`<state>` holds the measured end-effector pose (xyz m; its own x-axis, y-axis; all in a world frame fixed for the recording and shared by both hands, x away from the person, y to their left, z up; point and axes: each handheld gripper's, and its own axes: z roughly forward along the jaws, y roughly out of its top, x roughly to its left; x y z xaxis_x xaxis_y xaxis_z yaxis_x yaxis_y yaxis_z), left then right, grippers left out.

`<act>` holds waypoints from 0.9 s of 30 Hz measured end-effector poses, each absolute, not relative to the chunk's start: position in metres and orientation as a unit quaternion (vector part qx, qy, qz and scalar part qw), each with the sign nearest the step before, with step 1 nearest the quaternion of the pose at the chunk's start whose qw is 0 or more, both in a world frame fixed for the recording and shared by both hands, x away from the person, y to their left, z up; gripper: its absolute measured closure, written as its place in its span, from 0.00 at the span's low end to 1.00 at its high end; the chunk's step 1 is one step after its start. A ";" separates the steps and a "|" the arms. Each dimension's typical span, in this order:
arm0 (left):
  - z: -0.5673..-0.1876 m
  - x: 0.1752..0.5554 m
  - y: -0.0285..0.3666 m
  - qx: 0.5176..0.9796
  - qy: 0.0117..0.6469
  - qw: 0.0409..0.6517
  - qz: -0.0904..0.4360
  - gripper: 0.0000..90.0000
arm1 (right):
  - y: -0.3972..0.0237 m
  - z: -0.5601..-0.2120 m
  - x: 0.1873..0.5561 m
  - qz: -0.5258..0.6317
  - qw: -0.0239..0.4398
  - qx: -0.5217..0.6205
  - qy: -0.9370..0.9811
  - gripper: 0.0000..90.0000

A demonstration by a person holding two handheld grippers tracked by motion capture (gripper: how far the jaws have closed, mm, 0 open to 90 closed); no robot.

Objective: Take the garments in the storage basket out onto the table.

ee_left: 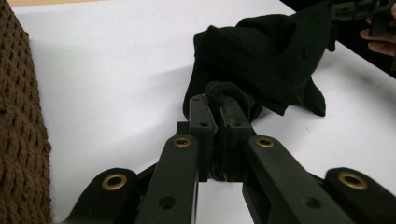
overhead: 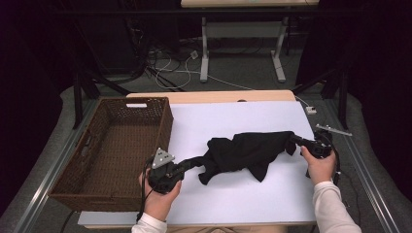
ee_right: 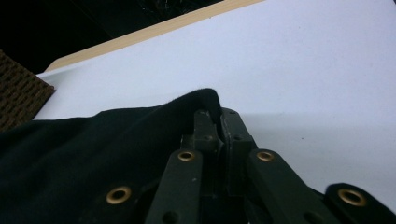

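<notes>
A black cloth garment [overhead: 245, 153] lies crumpled across the middle of the white table [overhead: 233, 199]. My left gripper [overhead: 200, 159] is shut on the cloth's left end, and a wad of fabric [ee_left: 224, 91] bulges over its pinched jaws. My right gripper [overhead: 293, 138] is shut on the cloth's right edge; a fold of black fabric [ee_right: 201, 100] is clamped between its jaws [ee_right: 217, 119]. The cloth hangs stretched between the two grippers, just above the table. Part of the other hand and gripper [ee_left: 373, 18] shows at the top right of the left gripper view.
A brown wicker basket [overhead: 97, 141] stands at the table's left edge, close beside my left hand [overhead: 158, 199]. Bare table lies in front of and behind the cloth. Beyond the table's far edge are cables on the floor and another table's legs [overhead: 204, 48].
</notes>
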<state>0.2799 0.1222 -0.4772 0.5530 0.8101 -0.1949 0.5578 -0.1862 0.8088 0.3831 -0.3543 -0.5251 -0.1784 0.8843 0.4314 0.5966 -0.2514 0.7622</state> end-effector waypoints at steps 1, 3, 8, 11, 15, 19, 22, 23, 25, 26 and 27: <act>-0.478 0.280 0.122 0.760 0.448 0.449 0.142 0.96 | -0.353 -0.524 0.383 0.487 0.152 0.621 0.595 0.93; -0.478 0.280 0.122 0.760 0.448 0.447 0.144 0.96 | -0.351 -0.521 0.381 0.489 0.157 0.613 0.601 0.86; -0.479 0.281 0.122 0.759 0.450 0.448 0.143 0.96 | -0.345 -0.509 0.377 0.493 0.184 0.594 0.608 0.73; -0.480 0.281 0.121 0.760 0.450 0.446 0.141 0.96 | -0.337 -0.499 0.371 0.503 0.203 0.572 0.615 0.66; -0.481 0.282 0.121 0.760 0.450 0.448 0.142 0.96 | -0.323 -0.491 0.367 0.508 0.213 0.543 0.634 0.60; -0.482 0.282 0.121 0.760 0.451 0.446 0.140 0.96 | -0.311 -0.486 0.366 0.511 0.214 0.517 0.652 0.52; -0.482 0.282 0.121 0.760 0.451 0.446 0.139 0.96 | -0.303 -0.484 0.365 0.511 0.213 0.508 0.660 0.49; -0.482 0.282 0.121 0.760 0.451 0.447 0.139 0.96 | -0.301 -0.484 0.365 0.508 0.214 0.502 0.666 0.47; -0.482 0.282 0.121 0.760 0.451 0.446 0.138 0.96 | -0.295 -0.482 0.363 0.508 0.216 0.495 0.671 0.46; -0.483 0.282 0.121 0.760 0.451 0.446 0.138 0.96 | -0.292 -0.482 0.362 0.510 0.219 0.490 0.672 0.45; -0.483 0.282 0.120 0.760 0.451 0.446 0.138 0.96 | -0.288 -0.481 0.361 0.510 0.216 0.485 0.677 0.45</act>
<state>0.2824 0.1204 -0.4828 0.5545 0.8094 -0.1932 0.5631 -0.1940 0.8033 0.3609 -0.2882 -0.4814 -0.4360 0.8769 0.2025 0.4370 0.0095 0.8994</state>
